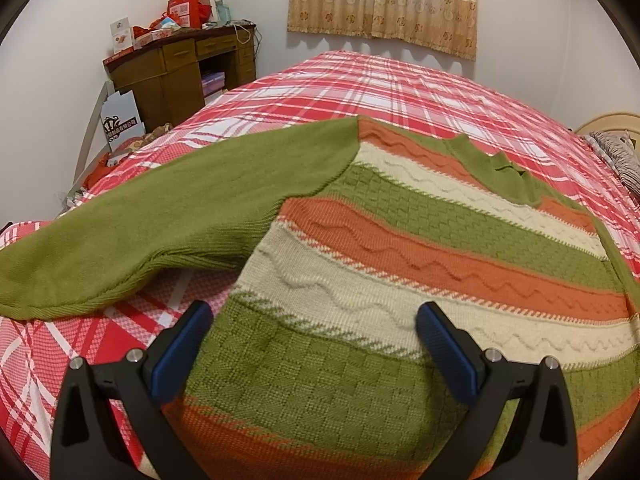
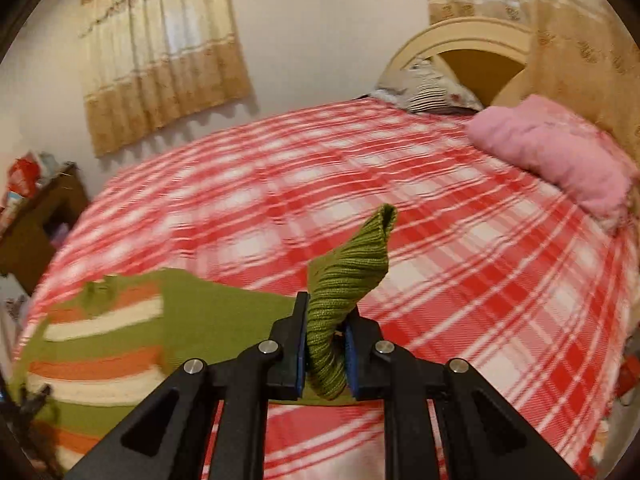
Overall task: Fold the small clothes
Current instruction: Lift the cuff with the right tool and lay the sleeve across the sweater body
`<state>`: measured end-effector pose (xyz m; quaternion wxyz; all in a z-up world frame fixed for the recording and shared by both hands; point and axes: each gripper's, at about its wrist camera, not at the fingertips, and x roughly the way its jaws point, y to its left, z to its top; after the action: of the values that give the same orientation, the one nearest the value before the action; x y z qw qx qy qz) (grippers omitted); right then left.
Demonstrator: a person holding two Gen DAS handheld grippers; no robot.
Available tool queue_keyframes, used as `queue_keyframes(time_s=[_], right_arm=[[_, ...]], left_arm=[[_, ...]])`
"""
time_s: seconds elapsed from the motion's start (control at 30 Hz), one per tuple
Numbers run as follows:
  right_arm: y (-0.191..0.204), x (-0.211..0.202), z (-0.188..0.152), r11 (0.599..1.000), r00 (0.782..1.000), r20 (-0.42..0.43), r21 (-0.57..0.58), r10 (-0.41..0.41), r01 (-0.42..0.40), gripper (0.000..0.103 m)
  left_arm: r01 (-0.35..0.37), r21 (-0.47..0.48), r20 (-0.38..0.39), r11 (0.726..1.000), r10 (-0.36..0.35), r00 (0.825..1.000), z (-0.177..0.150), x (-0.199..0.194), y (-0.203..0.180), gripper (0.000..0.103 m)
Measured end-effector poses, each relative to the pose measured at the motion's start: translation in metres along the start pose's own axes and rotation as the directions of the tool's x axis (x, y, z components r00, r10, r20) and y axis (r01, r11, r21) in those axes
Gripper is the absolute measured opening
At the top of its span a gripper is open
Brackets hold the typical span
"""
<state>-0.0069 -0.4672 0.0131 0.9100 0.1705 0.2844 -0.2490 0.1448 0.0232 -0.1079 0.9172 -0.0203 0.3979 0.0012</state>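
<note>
A knitted sweater (image 1: 400,248) with green, orange and cream stripes lies flat on the red plaid bedspread (image 1: 400,88). Its green left sleeve (image 1: 160,208) stretches out to the left. My left gripper (image 1: 316,312) is open above the sweater's lower body, nothing between its blue pads. In the right wrist view my right gripper (image 2: 326,312) is shut on the ribbed cuff of the other green sleeve (image 2: 352,264), which stands up out of the jaws, lifted off the bed. The sweater's body (image 2: 104,340) lies to the lower left there.
A brown desk (image 1: 180,68) piled with red boxes stands at the bed's far left corner. A pink pillow (image 2: 552,152) and a striped pillow (image 2: 428,88) lie by the cream headboard (image 2: 472,40). Curtains (image 1: 384,4) hang on the far wall.
</note>
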Motion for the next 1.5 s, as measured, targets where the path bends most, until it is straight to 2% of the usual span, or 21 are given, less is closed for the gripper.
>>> queue_keyframes(time_s=[0.13,0.3,0.43,0.57,0.63,0.73,0.83,0.9,1.0,1.1,1.23,1.33,1.47,1.5], right_arm=[[0.024,0.008,-0.006,0.990,0.990,-0.054,0.039,0.134,-0.132,0.015],[0.073,0.021,-0.017,0.974,0.968,-0.101,0.012,0.228,-0.228,0.015],[0.119,0.034,-0.023,0.941,0.932,-0.128,0.047,0.339,-0.336,0.015],[0.177,0.039,-0.031,0.906,0.896,-0.148,0.008,0.419,-0.423,0.015],[0.207,0.040,-0.036,0.890,0.880,-0.160,-0.024,0.447,-0.456,0.015],[0.250,0.044,-0.044,0.863,0.855,-0.183,-0.055,0.485,-0.502,0.015],[0.292,0.053,-0.057,0.832,0.820,-0.219,-0.057,0.528,-0.551,0.015],[0.315,0.060,-0.066,0.818,0.805,-0.237,-0.064,0.544,-0.572,0.015],[0.355,0.071,-0.085,0.795,0.779,-0.278,-0.078,0.562,-0.601,0.015],[0.387,0.077,-0.104,0.785,0.776,-0.306,-0.124,0.551,-0.606,0.015],[0.418,0.095,-0.122,0.777,0.769,-0.337,-0.144,0.544,-0.613,0.015],[0.435,0.108,-0.134,0.773,0.766,-0.351,-0.155,0.539,-0.615,0.015],[0.446,0.118,-0.142,0.744,0.721,-0.388,-0.120,0.574,-0.657,0.015],[0.443,0.116,-0.140,0.735,0.710,-0.375,-0.103,0.595,-0.670,0.015]], left_arm=[[0.002,0.000,0.001,1.000,-0.002,1.000,0.000,0.000,0.001,0.103],[0.001,0.012,-0.005,1.000,-0.001,1.000,0.000,0.000,0.000,0.103],[0.012,0.037,-0.017,0.999,-0.012,1.000,0.000,0.000,-0.002,0.103],[0.047,0.078,-0.029,0.996,-0.044,0.999,-0.005,-0.011,0.002,0.103],[0.008,0.107,-0.021,0.994,-0.006,1.000,-0.010,-0.018,0.009,0.103],[-0.111,0.114,0.050,0.987,0.106,0.993,-0.017,-0.036,0.028,0.103],[-0.161,0.094,0.090,0.983,0.152,0.984,-0.020,-0.045,0.048,0.103],[-0.170,0.064,0.089,0.983,0.164,0.982,-0.021,-0.045,0.062,0.103],[-0.128,0.002,0.055,0.992,0.128,0.990,-0.024,-0.034,0.078,0.103],[-0.078,-0.059,0.072,0.995,0.082,0.994,-0.029,-0.032,0.085,0.103],[-0.040,-0.026,0.079,0.999,0.042,0.996,-0.033,-0.028,0.080,0.103],[-0.039,-0.025,0.085,0.999,0.041,0.996,-0.032,-0.027,0.080,0.103],[-0.042,-0.020,0.096,0.999,0.044,0.994,-0.035,-0.029,0.079,0.103],[-0.040,-0.021,0.096,0.999,0.042,0.994,-0.036,-0.030,0.080,0.103]])
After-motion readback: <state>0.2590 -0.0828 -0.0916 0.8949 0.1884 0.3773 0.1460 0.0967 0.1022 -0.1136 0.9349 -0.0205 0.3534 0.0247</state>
